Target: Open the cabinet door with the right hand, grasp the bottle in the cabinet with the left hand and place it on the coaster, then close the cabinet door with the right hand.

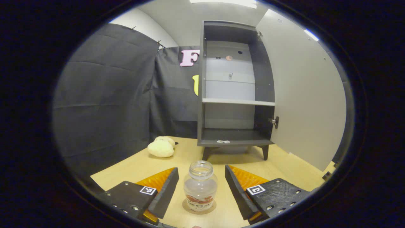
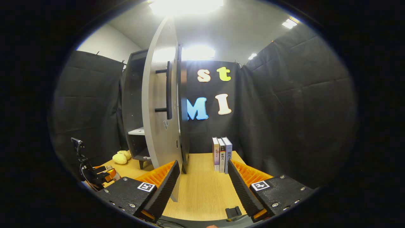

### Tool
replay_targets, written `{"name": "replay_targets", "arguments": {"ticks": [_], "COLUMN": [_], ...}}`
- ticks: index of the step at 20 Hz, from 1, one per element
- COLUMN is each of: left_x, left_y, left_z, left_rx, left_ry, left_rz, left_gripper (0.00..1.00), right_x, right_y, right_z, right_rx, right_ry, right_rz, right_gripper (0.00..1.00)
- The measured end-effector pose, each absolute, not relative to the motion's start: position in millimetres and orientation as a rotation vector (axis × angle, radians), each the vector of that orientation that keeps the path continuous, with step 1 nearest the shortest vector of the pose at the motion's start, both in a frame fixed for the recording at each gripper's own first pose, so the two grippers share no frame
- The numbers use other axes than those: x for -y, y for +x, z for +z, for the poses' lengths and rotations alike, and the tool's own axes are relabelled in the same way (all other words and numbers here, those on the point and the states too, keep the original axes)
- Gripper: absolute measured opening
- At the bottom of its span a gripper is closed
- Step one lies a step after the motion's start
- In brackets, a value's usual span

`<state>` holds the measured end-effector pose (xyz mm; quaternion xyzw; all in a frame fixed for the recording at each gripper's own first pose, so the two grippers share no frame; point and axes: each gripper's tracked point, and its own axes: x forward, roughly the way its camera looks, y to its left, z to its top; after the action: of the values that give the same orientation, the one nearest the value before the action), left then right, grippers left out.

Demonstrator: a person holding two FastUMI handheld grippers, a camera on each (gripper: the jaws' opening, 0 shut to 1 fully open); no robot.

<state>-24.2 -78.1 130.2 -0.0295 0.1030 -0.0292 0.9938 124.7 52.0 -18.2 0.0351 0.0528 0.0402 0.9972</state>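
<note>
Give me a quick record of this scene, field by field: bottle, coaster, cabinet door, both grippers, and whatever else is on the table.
bottle: clear, lidless bottle standing upright on the coaster
coaster: round coaster on the wooden table
cabinet: shelves look empty; cabinet door swung wide open
left gripper: left gripper with jaws open, either side of the bottle, not touching
right gripper: right gripper with jaws open, near the door's edge, holding nothing
other: yellow plush toy; three upright books
</note>
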Motion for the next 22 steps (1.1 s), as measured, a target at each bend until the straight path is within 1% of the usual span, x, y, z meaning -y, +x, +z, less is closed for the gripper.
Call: {"name": "replay_targets", "arguments": {"ticks": [3,7,9,11,13,16,17,18,20,21,22], "left_x": [77.1,73.2,69.6,63.3,53.9,28.7,16.0,1.9,-26.5,-40.1,-53.5], "left_y": [-33.2,-55.5,-66.8,-76.6,-86.9,-96.9,-98.4,-101.0,-102.9,-102.0,-102.5], "left_z": [168.5,218.0,239.6,256.2,273.6,291.8,298.6,302.7,309.7,310.5,307.2], "left_rx": [-0.176,-0.146,-0.137,-0.129,-0.115,-0.108,-0.103,-0.1,-0.082,-0.079,-0.081], "left_ry": [-0.041,-0.049,-0.052,-0.034,-0.033,-0.05,-0.049,-0.038,-0.028,-0.026,-0.026], "left_rz": [-0.051,-0.039,-0.029,-0.013,-0.007,0.012,0.021,0.036,0.064,0.076,0.088], "left_gripper": [0.86,0.89,0.85,0.89,0.89,0.89,0.89,0.85,0.89,0.89,0.87], "right_x": [-47.2,-36.7,-32.1,-28.6,-29.5,-39.3,-45.3,-50.2,-57.4,-62.4,-61.3], "right_y": [134.2,146.0,153.7,161.4,171.0,179.7,186.4,190.2,194.9,197.6,198.9], "right_z": [-3.3,19.5,29.8,39.8,53.2,76.5,83.1,89.7,100.3,102.3,102.6], "right_rx": [-0.068,-0.021,-0.002,0.008,0.021,0.045,0.053,0.063,0.079,0.08,0.074], "right_ry": [0.088,0.111,0.117,0.123,0.124,0.112,0.106,0.098,0.082,0.075,0.061], "right_rz": [0.081,0.064,0.046,0.025,0.007,-0.024,-0.035,-0.048,-0.086,-0.099,-0.137], "right_gripper": [0.94,0.94,0.94,0.94,0.94,0.94,0.91,0.94,0.94,0.94,0.94]}}
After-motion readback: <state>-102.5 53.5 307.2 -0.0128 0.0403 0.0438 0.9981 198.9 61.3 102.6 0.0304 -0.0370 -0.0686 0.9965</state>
